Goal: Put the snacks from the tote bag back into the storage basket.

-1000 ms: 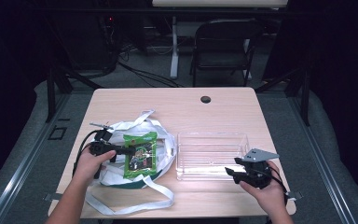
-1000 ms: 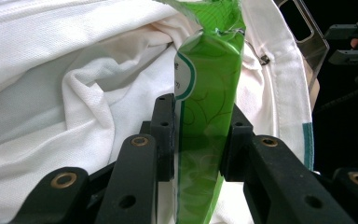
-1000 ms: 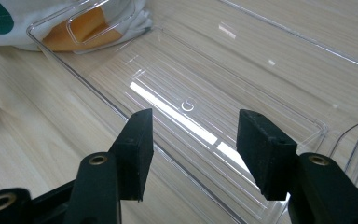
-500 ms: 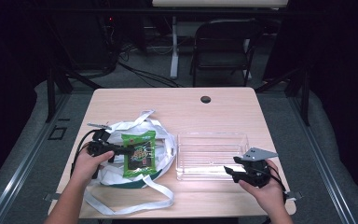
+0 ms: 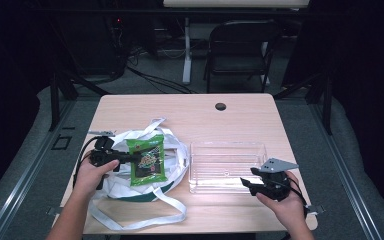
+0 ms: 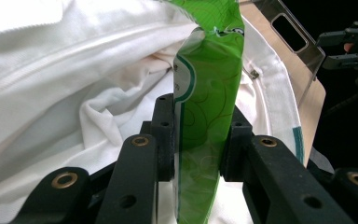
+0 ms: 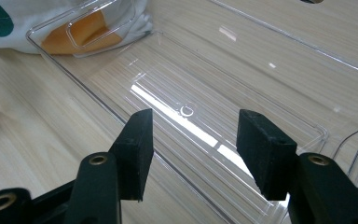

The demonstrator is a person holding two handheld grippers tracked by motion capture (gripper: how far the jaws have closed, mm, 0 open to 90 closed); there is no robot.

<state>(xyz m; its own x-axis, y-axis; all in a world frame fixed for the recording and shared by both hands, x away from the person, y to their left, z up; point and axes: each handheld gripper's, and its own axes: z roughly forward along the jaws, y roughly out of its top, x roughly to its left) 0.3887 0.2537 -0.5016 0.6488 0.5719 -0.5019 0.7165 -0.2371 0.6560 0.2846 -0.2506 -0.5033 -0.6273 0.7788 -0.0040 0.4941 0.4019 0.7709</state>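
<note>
Packet (image 5: 147, 160) slightly lifted since before

Dim lab: lone table (image 5: 190, 112), floor cables (image 5: 152, 80)

We see the left gripper (image 5: 130, 159) clamped tight, pointing toward 3 o'clock; the right gripper (image 5: 245, 183) sits with jaws apart, aimed at 9 o'clock.
</note>
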